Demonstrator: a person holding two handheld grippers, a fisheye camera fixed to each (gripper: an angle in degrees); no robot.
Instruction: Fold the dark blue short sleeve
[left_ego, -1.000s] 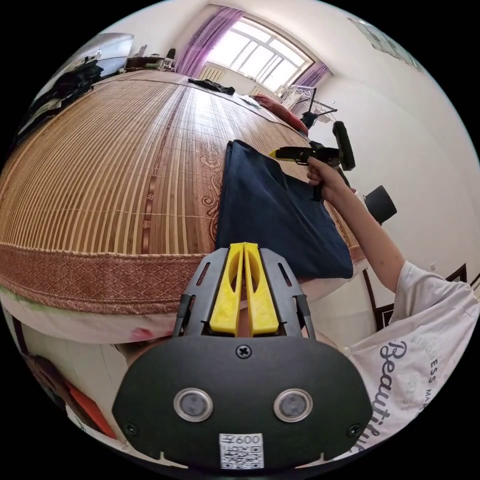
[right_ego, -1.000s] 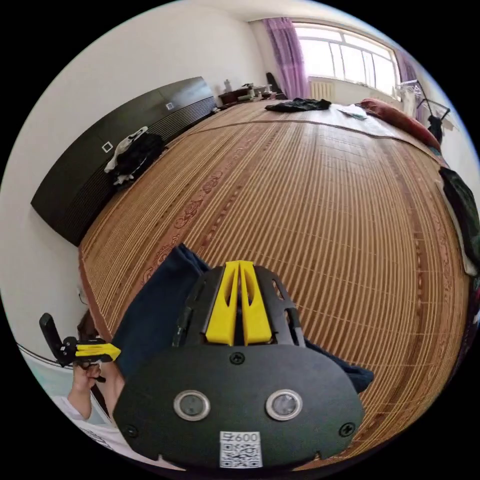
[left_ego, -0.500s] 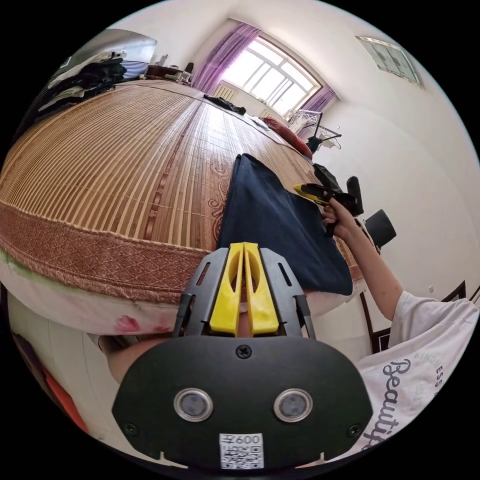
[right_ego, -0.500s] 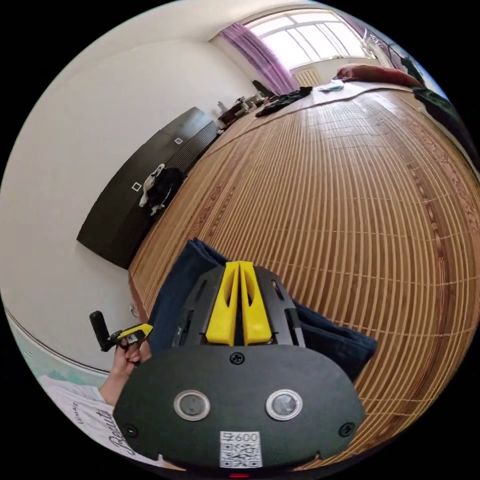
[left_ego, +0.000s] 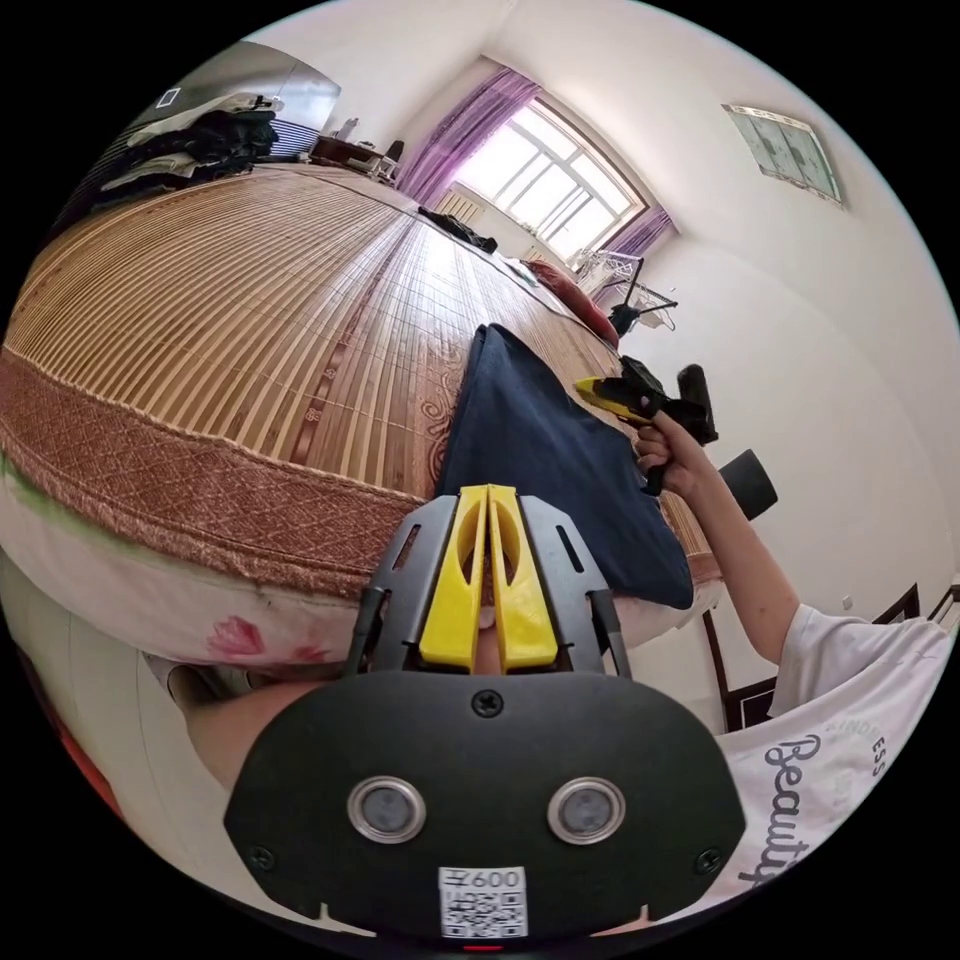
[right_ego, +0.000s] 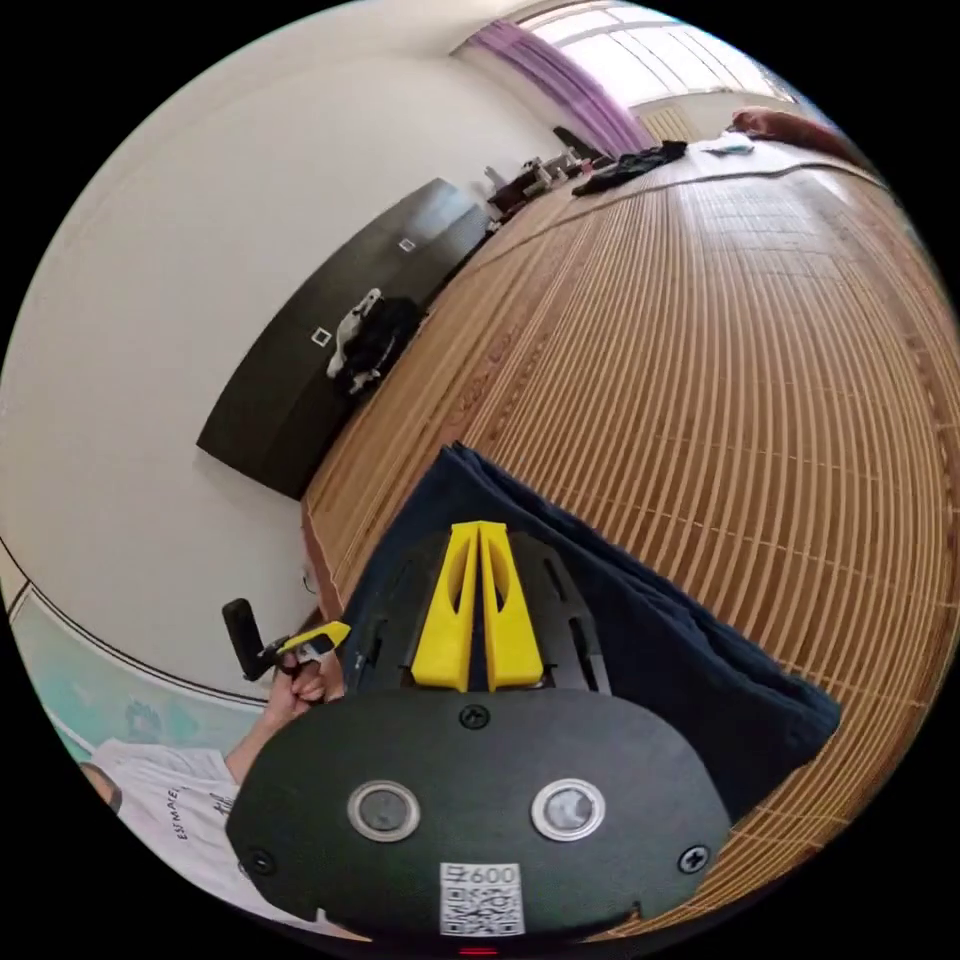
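Shirt (left_ego: 560, 470) folded, centre frame on mat (left_ego: 250, 300). Left gripper (left_ego: 487, 500), right gripper (right_ego: 478, 535): jaws together, empty. Probably done; press edges flat if loose.

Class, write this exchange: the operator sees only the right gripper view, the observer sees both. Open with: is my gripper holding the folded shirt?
Operator: Is my gripper holding the shirt?
Observer: No. The right gripper hovers by the folded dark blue short-sleeve shirt, nothing between its yellow tips.
Operator: What's under the woven bamboo mat?
Observer: A white mattress side with a pink flower print.
Operator: Anything beyond the bed?
Observer: A metal clothes rack near the window.
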